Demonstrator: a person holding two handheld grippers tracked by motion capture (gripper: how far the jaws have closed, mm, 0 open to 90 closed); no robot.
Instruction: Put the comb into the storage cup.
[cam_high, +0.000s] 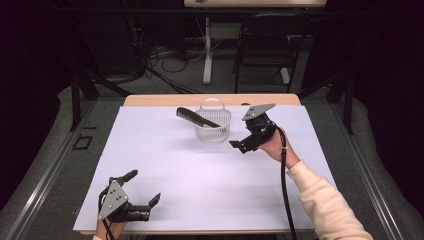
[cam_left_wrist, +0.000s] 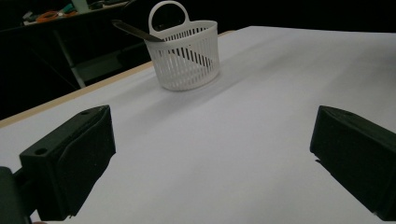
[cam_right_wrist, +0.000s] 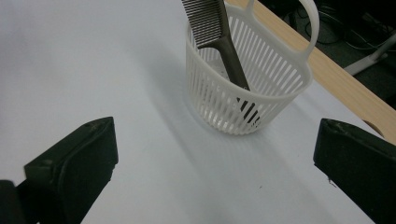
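A white slotted basket with a loop handle stands upright at the back middle of the white table cover. A dark comb leans in it, handle down, with its toothed end sticking out over the rim to the left. My right gripper hovers just right of the basket, open and empty. In the right gripper view the basket and comb lie ahead between the spread jaws. My left gripper rests open and empty near the front left edge. In its view the basket and comb stand far off.
The table's wooden back edge runs just behind the basket. A black chair and a white table leg with cables stand on the floor beyond. Bare white cover stretches between the two grippers.
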